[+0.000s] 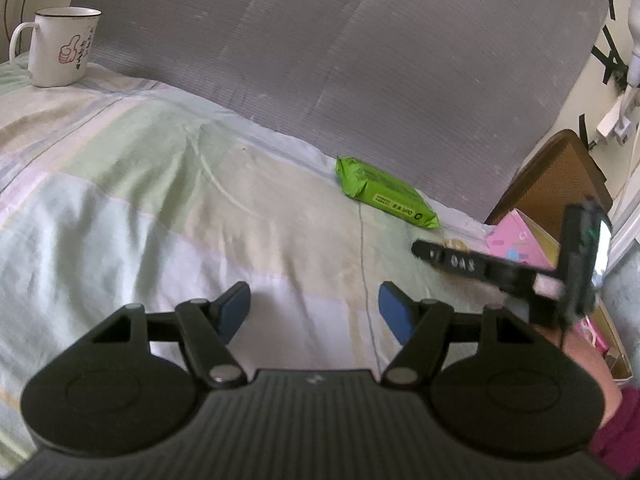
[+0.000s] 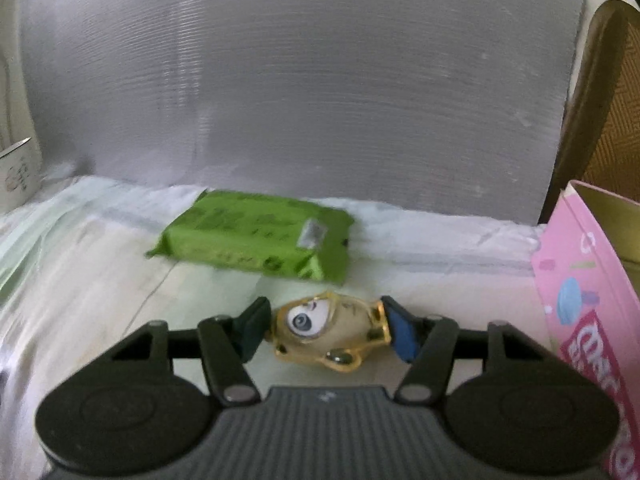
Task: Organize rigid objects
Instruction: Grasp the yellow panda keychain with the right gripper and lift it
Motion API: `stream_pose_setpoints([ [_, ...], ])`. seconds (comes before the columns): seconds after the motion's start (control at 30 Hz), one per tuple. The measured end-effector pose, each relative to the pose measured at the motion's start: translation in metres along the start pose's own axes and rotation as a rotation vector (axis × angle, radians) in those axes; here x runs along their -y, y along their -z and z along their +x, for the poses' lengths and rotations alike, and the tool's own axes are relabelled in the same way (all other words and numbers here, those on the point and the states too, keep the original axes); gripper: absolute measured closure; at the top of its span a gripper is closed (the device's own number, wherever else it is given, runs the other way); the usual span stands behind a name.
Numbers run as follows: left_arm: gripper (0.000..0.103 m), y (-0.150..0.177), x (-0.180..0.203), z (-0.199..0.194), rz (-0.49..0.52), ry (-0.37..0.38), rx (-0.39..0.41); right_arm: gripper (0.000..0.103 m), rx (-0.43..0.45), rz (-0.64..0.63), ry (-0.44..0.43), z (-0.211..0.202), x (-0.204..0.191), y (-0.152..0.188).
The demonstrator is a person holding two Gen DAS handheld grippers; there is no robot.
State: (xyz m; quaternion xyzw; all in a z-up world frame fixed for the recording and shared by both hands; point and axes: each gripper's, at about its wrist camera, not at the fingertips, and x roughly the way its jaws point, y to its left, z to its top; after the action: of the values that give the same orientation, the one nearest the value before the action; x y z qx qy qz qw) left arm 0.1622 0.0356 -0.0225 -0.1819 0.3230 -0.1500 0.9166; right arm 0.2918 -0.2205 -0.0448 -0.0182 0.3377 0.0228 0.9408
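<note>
Toy (image 2: pixel 330 330), a yellow one-eyed figure, lies on the bed (image 1: pixel 160 208) between the pads of the right tongs (image 2: pixel 326 330), which look pinched on it from both sides; the picture is a little blurred, so how firm the hold is I cannot tell. To do this step well, squeeze on the broad body, not the small knobs, and lift straight up before swinging toward the pink box (image 2: pixel 580 280) just to the right. The left tongs (image 1: pixel 314 310) hang spread and empty above the sheet. A green pack (image 2: pixel 256 236) lies just beyond the toy, apart from it, and a mug (image 1: pixel 60 46) stands far left.
</note>
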Motion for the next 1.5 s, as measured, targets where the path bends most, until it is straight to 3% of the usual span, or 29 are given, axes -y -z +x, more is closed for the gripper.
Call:
stream_pose_setpoints([
  [0.67,0.029,0.005,0.014,-0.001,0.072,0.067,-0.025,0.043,-0.001,-0.192,-0.286,-0.118,-0.080,0.080],
  [0.87,0.029,0.010,0.022,0.000,0.112,0.078,-0.041,0.042,0.011,-0.208,-0.300,-0.130,-0.083,0.088],
  [1.0,0.029,0.011,0.023,-0.001,0.124,0.100,-0.046,0.031,0.007,-0.191,-0.300,-0.133,-0.077,0.093],
  [1.13,0.029,0.014,0.030,-0.006,0.145,0.129,-0.045,0.029,0.019,-0.188,-0.301,-0.132,-0.075,0.096],
  [1.27,0.029,0.022,0.037,-0.018,0.149,0.158,-0.053,0.031,0.021,-0.185,-0.315,-0.133,-0.073,0.097],
  [1.33,0.029,0.029,0.040,-0.023,0.144,0.169,-0.071,0.042,0.033,-0.198,-0.327,-0.135,-0.074,0.099],
  [1.5,0.029,0.043,0.043,-0.033,0.131,0.183,-0.120,0.042,0.030,-0.208,-0.330,-0.145,-0.074,0.106],
])
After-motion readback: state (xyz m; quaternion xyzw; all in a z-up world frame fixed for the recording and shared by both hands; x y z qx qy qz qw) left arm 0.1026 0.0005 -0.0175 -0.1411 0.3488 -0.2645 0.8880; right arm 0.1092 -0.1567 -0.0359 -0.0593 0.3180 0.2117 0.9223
